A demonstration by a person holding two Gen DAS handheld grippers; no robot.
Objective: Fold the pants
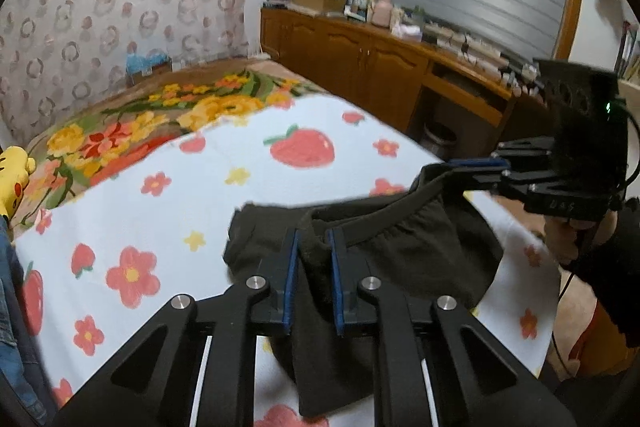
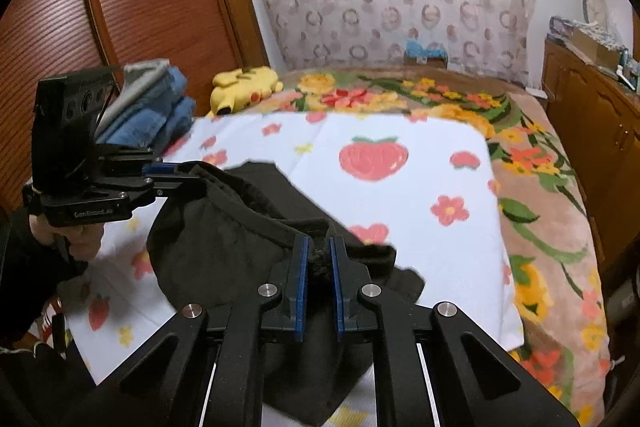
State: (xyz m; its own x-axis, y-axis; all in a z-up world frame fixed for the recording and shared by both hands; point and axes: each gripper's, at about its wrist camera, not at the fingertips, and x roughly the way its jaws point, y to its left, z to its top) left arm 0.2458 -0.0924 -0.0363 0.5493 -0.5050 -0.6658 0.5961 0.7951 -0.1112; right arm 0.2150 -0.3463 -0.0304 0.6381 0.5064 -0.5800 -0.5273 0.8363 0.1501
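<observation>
Bed [image 2: 552, 211] – strawberry-print sheet [image 2: 420, 187], dark pants [image 2: 224, 227], yellow plush [image 2: 244, 85] on it.

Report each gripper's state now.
Left gripper: shut on the dark fleece pants, at the waistband.
Right gripper: shut on the same pants' waistband.

yellow plush toy [image 2: 245, 85], folded jeans [image 2: 160, 107], wooden cabinets [image 1: 360, 67]

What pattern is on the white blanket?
Pink strawberries and flowers on the white blanket; clearest in the right wrist view.
</observation>
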